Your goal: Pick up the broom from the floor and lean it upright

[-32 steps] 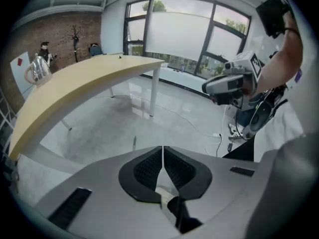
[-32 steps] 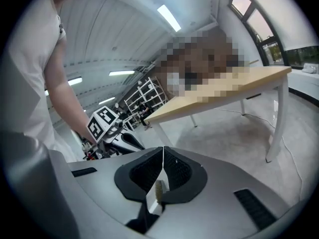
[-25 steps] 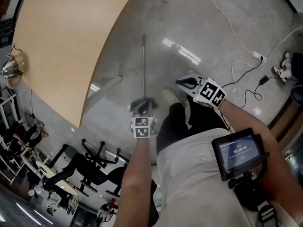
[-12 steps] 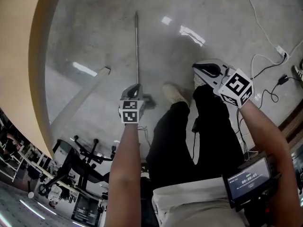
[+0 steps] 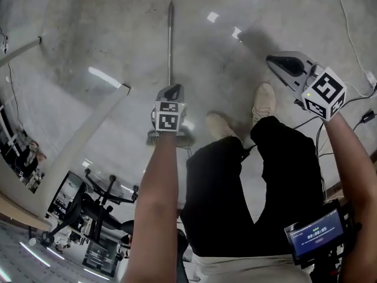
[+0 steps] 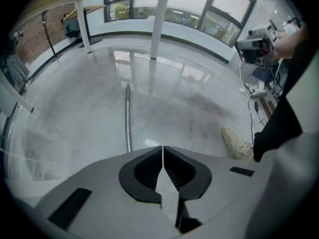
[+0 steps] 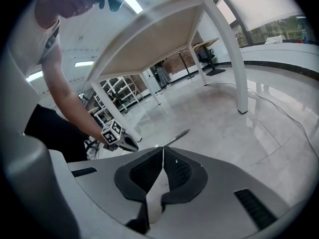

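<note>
1. We see the broom (image 5: 170, 46) lying flat on the polished grey floor (image 5: 106, 28). Its metal handle points away from the person, and its bristle head sits close to the person's feet.
2. Our left gripper (image 5: 175, 88) points steeply down over the lower part of the handle, just above the bristle head. From the head view we cannot tell whether it touches the handle.
3. In the left gripper view the left gripper (image 6: 162, 148) has its jaws pressed together with nothing between them. The broom (image 6: 127, 118) runs just to the left of the jaw tips and disappears under the gripper body.
4. Our right gripper (image 5: 273, 59) hangs well to the right of the broom, above the floor beyond the far shoe (image 5: 263, 102). The other shoe (image 5: 219, 125) stands near the bristle head.
5. In the right gripper view the right gripper (image 7: 162, 149) is also closed and empty. Past its tips we see the broom (image 7: 175, 137) on the floor and the left gripper (image 7: 130, 144) just beside it.
6. A white table (image 7: 164, 29) stands over the floor to the left of the broom, one leg (image 5: 88, 125) slanting across the head view.
7. Cables (image 5: 353, 46) trail over the floor at the right.
</note>
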Demonstrator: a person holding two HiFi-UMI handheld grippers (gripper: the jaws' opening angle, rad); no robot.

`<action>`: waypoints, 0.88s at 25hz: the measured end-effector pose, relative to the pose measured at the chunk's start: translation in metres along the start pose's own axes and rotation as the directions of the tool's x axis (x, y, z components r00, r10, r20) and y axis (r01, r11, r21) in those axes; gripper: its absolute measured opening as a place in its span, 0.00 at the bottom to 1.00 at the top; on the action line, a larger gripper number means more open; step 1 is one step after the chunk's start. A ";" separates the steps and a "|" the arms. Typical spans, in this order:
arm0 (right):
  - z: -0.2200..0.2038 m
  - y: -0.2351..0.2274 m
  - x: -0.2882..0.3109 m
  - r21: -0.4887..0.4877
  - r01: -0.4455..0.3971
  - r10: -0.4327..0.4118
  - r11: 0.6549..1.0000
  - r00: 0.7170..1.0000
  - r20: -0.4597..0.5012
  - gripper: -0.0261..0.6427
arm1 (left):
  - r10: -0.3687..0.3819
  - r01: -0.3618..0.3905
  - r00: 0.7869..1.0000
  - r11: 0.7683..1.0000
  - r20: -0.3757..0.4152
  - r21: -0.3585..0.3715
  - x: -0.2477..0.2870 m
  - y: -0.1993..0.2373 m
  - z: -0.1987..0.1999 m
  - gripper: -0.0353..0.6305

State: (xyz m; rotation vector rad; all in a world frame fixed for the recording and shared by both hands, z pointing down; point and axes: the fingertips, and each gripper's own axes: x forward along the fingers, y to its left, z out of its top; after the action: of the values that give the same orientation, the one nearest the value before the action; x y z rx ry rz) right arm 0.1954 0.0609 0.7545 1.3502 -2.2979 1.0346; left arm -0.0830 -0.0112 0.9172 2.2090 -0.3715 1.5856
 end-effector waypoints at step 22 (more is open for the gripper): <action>-0.078 -0.083 0.001 0.117 0.117 -0.115 0.986 0.993 -0.020 0.07 | 0.181 -0.195 0.955 0.980 -0.233 -0.036 0.144 0.119 0.029 0.20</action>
State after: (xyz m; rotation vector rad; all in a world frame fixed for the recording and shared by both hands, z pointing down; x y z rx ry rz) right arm 0.2563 0.0895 0.8459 1.4985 -2.1501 1.1535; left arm -0.0629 -0.1279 1.0647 1.9681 -0.5650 1.8817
